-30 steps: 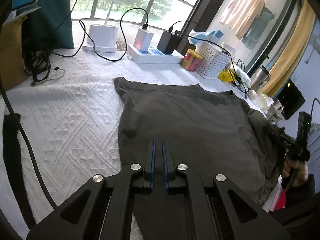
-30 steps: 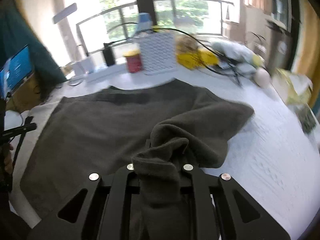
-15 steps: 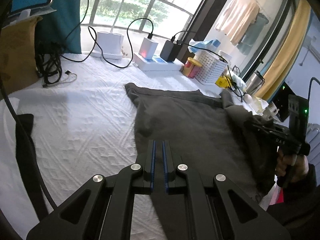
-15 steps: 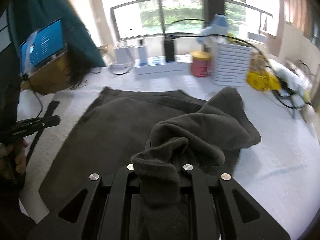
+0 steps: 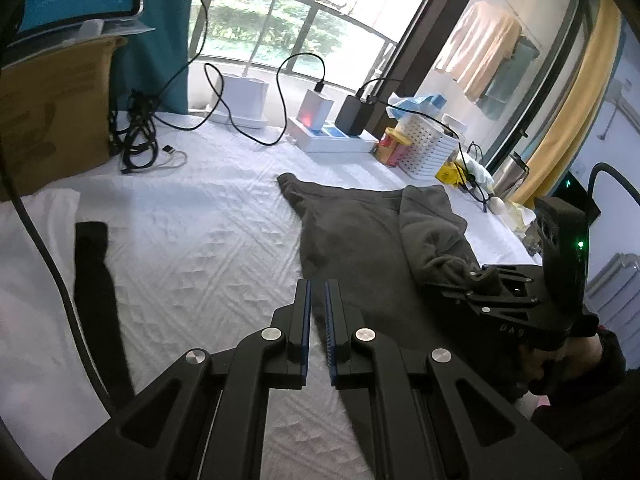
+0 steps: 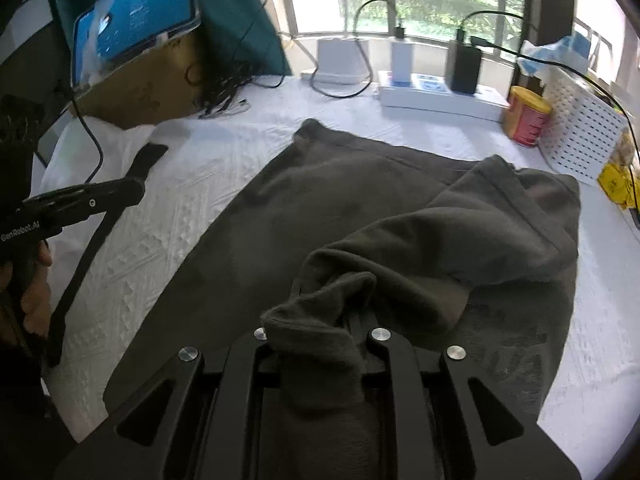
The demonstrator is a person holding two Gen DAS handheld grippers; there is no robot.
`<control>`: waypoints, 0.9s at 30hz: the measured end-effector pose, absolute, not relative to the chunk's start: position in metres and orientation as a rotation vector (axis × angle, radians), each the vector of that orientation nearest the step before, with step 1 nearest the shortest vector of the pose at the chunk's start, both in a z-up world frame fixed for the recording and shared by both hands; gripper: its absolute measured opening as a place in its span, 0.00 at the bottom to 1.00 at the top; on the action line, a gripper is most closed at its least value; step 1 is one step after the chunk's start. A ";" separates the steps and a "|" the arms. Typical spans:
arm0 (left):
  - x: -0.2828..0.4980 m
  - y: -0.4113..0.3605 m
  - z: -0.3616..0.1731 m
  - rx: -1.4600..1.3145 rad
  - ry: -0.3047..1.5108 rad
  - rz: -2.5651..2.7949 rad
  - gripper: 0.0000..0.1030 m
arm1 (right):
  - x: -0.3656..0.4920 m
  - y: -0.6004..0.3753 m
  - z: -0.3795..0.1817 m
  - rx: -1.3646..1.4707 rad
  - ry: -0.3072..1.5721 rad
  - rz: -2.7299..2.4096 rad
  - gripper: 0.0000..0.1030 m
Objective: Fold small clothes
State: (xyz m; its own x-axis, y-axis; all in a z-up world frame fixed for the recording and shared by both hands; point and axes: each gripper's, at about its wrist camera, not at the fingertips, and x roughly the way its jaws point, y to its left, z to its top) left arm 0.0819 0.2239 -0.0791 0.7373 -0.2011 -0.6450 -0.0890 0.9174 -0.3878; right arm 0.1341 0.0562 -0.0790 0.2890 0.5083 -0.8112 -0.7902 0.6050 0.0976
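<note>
Clamping a bunched corner of the dark grey garment (image 6: 360, 216), the right gripper (image 6: 332, 320) tilts steeply down over the white textured cloth (image 6: 192, 208); its jaws have just been easing apart, yet the fabric is wedged between them and drapes back over the fingers. Beside it, the left gripper (image 5: 316, 320) hovers with blue pads almost together and nothing between them, above the garment's near edge.

Only the right wrist view shows the left gripper from the side, gripped by a hand (image 6: 28, 280); only the left wrist view shows the black strap (image 5: 96, 280) lying flat on the cloth.

Compared with a second ago, the folded flap has been carried across the garment toward the left gripper.
</note>
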 end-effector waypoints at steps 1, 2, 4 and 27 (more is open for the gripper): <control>0.080 0.225 -0.079 -0.415 0.745 -0.060 0.07 | 0.132 0.059 -0.077 -0.363 0.928 0.899 0.17; 0.079 0.226 -0.080 -0.416 0.747 -0.054 0.07 | 0.128 0.062 -0.075 -0.358 0.934 0.935 0.17; 0.078 0.226 -0.080 -0.417 0.751 -0.048 0.07 | 0.119 0.067 -0.072 -0.306 0.974 1.065 0.19; 0.126 0.137 -0.051 -0.286 0.789 -0.156 0.07 | 0.109 -0.030 -0.036 -0.201 0.806 1.000 0.69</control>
